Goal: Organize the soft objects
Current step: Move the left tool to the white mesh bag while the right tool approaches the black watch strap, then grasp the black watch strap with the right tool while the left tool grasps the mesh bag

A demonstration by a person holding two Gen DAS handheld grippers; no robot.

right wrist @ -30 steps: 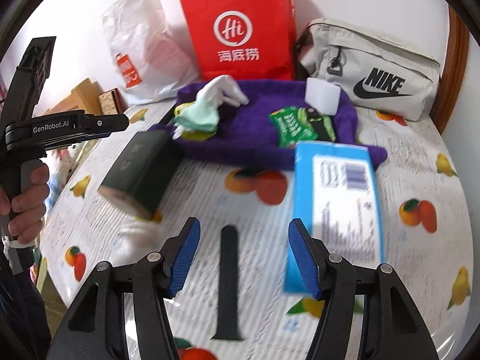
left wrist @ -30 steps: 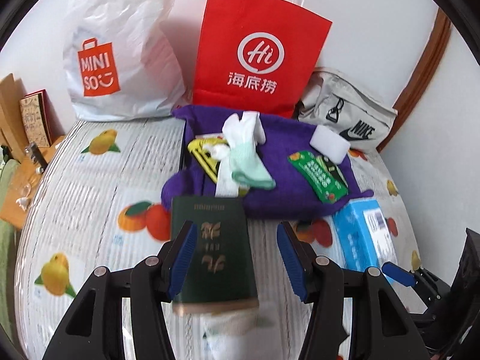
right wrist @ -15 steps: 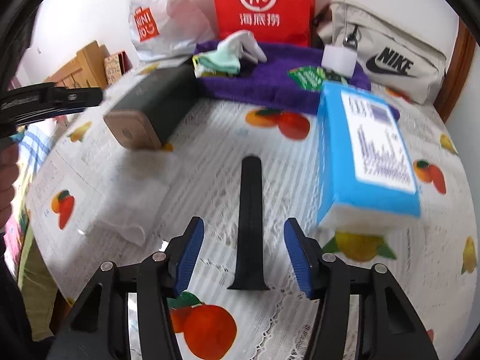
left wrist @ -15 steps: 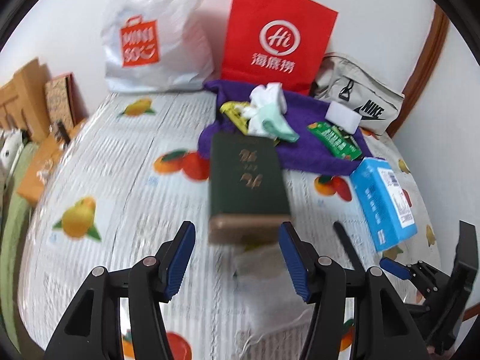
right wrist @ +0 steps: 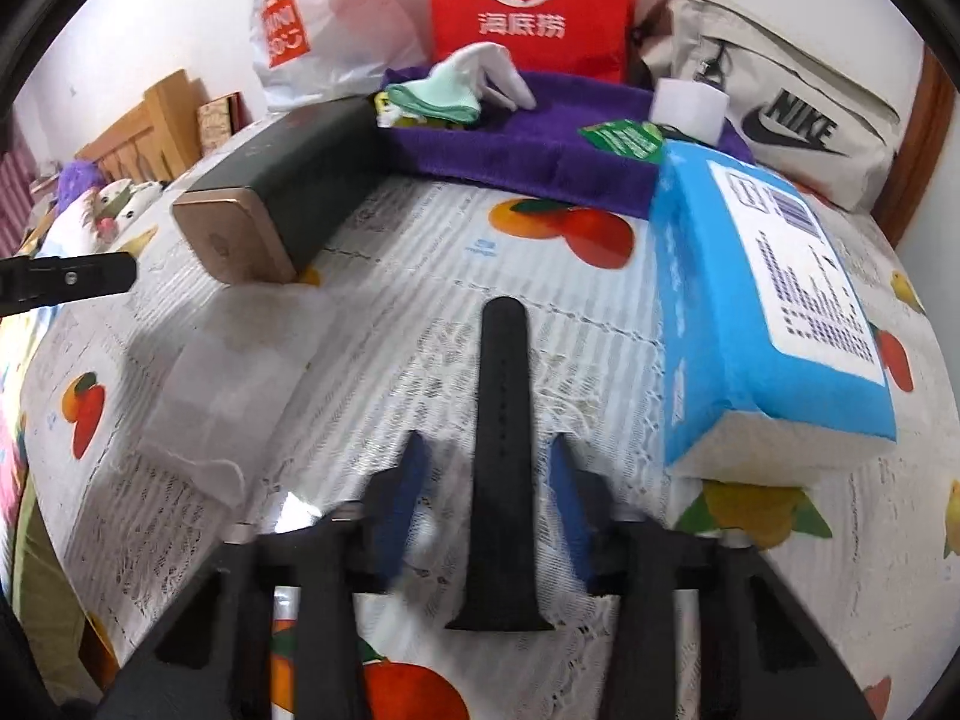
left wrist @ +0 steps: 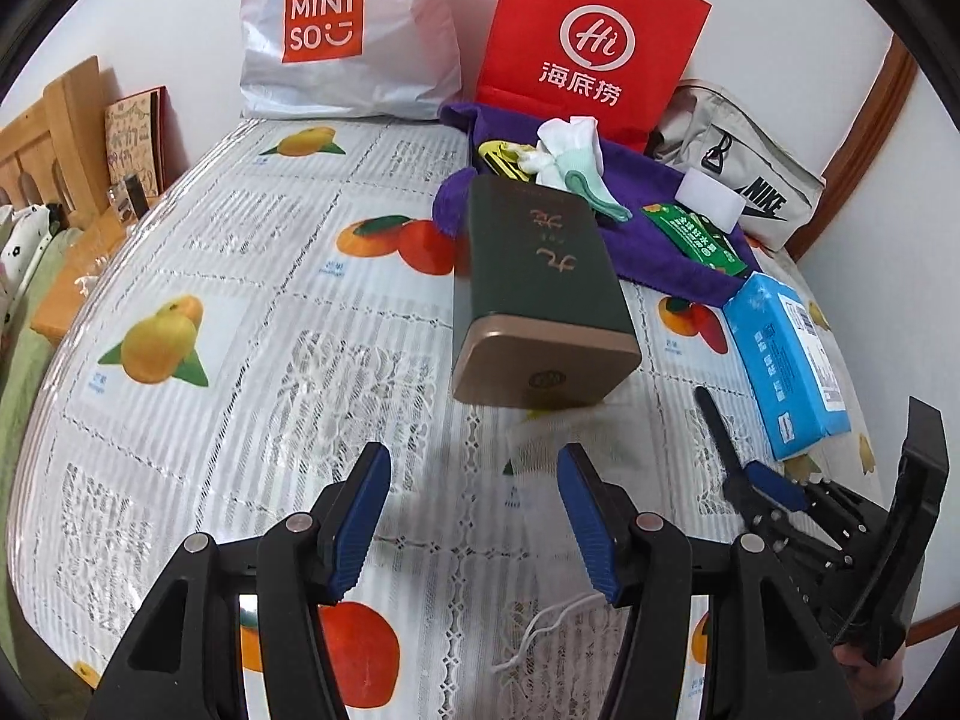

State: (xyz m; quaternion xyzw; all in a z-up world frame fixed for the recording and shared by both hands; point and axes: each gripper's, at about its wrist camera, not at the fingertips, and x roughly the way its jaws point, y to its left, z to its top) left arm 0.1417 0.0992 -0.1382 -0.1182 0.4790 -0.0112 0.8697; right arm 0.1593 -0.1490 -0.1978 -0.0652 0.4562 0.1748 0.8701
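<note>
A black watch strap [right wrist: 503,414] lies flat on the fruit-print tablecloth [right wrist: 420,252]. My right gripper [right wrist: 489,471] straddles its near half; the jaws are closing, and a thin gap shows on each side of the strap. My left gripper [left wrist: 473,474] stands open over bare cloth, holding nothing. A sheer white drawstring pouch [left wrist: 543,441] lies by its right fingertip, in front of a dark green tin with a gold lid [left wrist: 540,282]. White and mint socks [left wrist: 570,150] rest on a purple towel [left wrist: 660,240]. The strap [left wrist: 717,429] and right gripper [left wrist: 774,489] show at lower right.
A blue tissue pack [right wrist: 774,312] lies right of the strap. A green packet [right wrist: 624,138] and a white block [right wrist: 690,108] sit on the towel [right wrist: 540,150]. A red paper bag [left wrist: 588,48], a white Miniso bag [left wrist: 342,30] and a grey Nike bag [left wrist: 744,180] line the wall.
My left gripper pulled back from the green tin, which now lies farther ahead. My right gripper sank over the black strap and its jaws narrowed around it.
</note>
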